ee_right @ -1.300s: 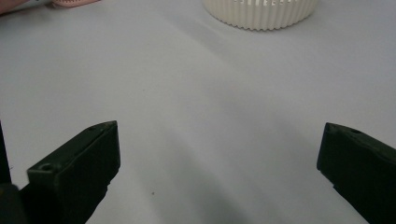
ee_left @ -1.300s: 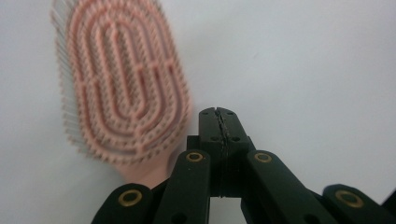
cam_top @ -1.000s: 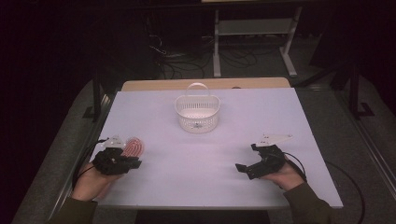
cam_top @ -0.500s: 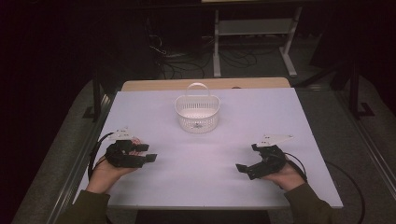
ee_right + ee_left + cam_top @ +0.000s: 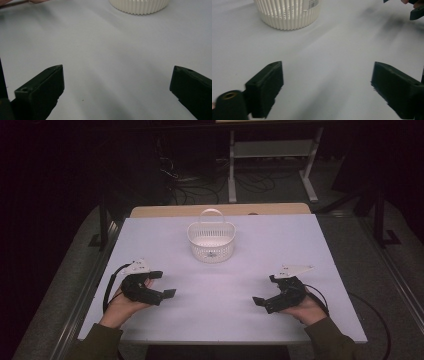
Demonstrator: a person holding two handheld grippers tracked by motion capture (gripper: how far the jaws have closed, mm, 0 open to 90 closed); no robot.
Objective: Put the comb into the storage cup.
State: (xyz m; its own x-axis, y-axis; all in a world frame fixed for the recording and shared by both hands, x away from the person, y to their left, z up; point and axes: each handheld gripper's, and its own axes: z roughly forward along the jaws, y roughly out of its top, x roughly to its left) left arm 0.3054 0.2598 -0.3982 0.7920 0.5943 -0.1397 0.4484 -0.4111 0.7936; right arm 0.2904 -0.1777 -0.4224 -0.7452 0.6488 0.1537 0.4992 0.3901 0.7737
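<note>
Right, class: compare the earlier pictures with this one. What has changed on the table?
The left gripper slid a little toward the middle of the table, and its jaws have just been opening, with nothing between them. The right gripper, open, and the white basket stayed where they were.

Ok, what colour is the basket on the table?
White, with ribbed slatted walls; clearest in the left gripper view.

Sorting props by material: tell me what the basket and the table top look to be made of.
Basket: probably moulded plastic, off-white, matte; thin ribbed slatted walls, an arched handle and a barcode label suggest it. Table top: smooth pale sheet, maybe laminate or a mat; hard to tell.
</note>
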